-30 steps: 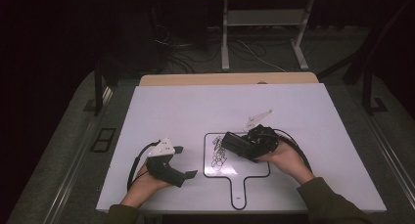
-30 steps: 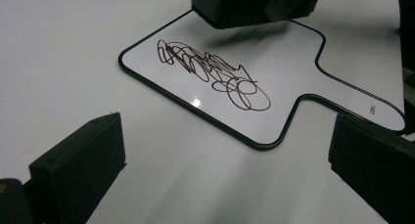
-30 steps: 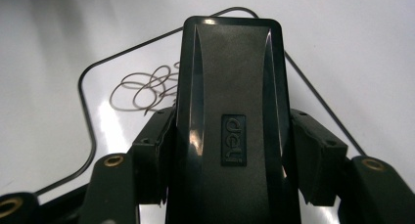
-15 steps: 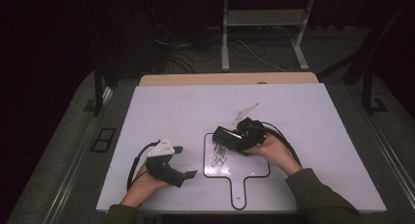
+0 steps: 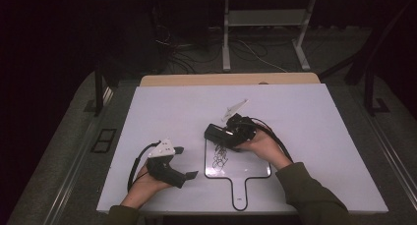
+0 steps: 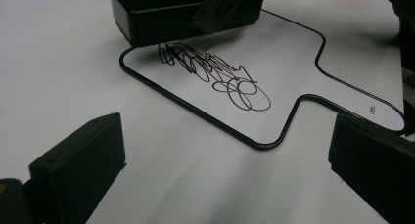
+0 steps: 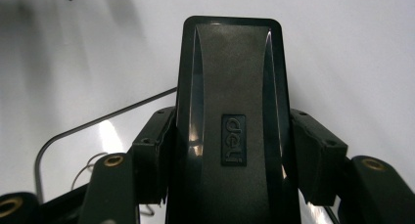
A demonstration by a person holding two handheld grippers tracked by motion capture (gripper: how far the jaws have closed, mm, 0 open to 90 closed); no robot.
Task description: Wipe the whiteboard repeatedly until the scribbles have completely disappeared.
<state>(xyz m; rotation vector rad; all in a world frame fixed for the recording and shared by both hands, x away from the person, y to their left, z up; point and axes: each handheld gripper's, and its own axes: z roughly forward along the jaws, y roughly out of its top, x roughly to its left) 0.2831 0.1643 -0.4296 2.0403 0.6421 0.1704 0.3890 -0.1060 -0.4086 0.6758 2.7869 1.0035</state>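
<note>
The left tongs (image 5: 189,162) rest nearest the person on the bench (image 5: 314,117), jaws wide apart with nothing between them, pointing toward the small whiteboard (image 5: 255,170) that lies just ahead of them. In the left gripper view its handle tab sits between the two jaws and the scribble (image 6: 215,75) lies beyond, toward the far edge.

Farther off, the right tongs (image 7: 222,150) are clamped on the eraser (image 7: 227,87), one pad on each long side. The eraser juts out past the jaw tips and sits at the far end of the scribble, over the board's upper left corner.

Risks, as I judge them:
- The whiteboard lies loose; nothing pins it. A firm wipe could drag it across the bench, and the free tongs are not pressing on it.
- The grip is on the eraser's smooth sides, so downward force might tilt or squeeze it out.
- If the felt rides on one edge, ink could smear rather than lift.
- A stroke starting at the corner may run off the board's rim onto the bench.
</note>
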